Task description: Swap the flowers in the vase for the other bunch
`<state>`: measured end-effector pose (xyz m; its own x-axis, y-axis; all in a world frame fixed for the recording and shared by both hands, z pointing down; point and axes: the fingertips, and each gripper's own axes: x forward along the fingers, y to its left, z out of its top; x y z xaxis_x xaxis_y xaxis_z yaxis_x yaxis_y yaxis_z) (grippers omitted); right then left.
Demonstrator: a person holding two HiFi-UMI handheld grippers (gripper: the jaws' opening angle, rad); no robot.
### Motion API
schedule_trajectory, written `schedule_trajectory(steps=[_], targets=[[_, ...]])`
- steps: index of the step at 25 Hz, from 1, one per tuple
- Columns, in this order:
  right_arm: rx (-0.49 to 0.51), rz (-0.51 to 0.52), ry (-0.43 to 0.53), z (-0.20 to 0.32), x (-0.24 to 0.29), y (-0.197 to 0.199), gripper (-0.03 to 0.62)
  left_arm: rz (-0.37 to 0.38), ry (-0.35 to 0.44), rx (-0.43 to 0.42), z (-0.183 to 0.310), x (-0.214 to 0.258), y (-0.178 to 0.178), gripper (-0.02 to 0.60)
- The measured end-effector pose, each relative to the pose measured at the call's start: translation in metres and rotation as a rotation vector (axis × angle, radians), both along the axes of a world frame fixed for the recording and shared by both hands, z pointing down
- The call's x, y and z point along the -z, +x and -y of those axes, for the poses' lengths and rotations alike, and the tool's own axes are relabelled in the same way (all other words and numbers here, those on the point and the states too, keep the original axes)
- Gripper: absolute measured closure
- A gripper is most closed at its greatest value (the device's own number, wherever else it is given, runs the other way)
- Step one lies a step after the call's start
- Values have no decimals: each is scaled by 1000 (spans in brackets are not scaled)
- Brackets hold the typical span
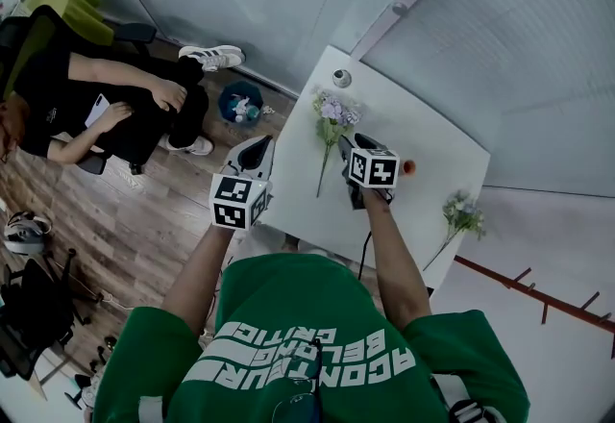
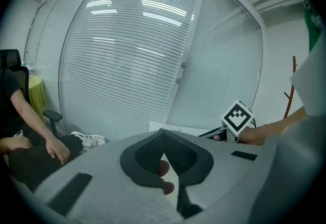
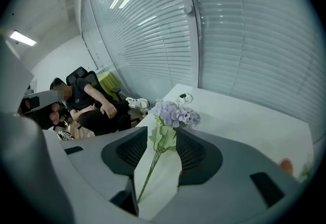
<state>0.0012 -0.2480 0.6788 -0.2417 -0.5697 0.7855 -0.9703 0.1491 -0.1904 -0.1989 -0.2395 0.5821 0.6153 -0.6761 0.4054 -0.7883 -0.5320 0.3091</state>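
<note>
Done: We think half the job is done. The small glass vase (image 1: 341,78) (image 3: 186,98) at the far corner of the white table (image 1: 423,123) looks empty, and the purple flowers (image 1: 333,113) (image 3: 175,113) lie flat just beside it.
Still to do: We think the other bunch must go into the vase.
Left claw: Our left claw (image 1: 256,150) (image 2: 163,134) hangs at the table's left edge. Its jaws are together at the tips, and we see nothing held in them.
Right claw: Our right claw (image 1: 344,144) (image 3: 162,131) is over the purple flowers. Its jaws are apart. The stem runs between them, but the pads do not squeeze it. The flower heads sit just past the tips.
Other bunch: The pale bunch (image 1: 463,212) lies at the table's right edge, well apart from both claws.
</note>
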Motion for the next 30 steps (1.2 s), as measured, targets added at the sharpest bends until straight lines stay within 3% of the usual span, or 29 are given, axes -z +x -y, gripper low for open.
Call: schedule_trajectory(steps=[7,15,19,26,30], targets=[[-58,39,-156,17,-59,-3,371,13,-21,-13,9,-12,-4,574],[-83,-15,-337,29,-122,-5,367,28,-41,2,13,-23,-19,574],[-81,-46,-357,31,-131,-5,370,39,-48,3,13,-26,-23,574],[-93,26,-353,34,-126,-10,505,50,-51,9,11,-28,-23,574],[-102,93,-344,35,-123,-13,529,56,-48,16,7,-26,-24,574]])
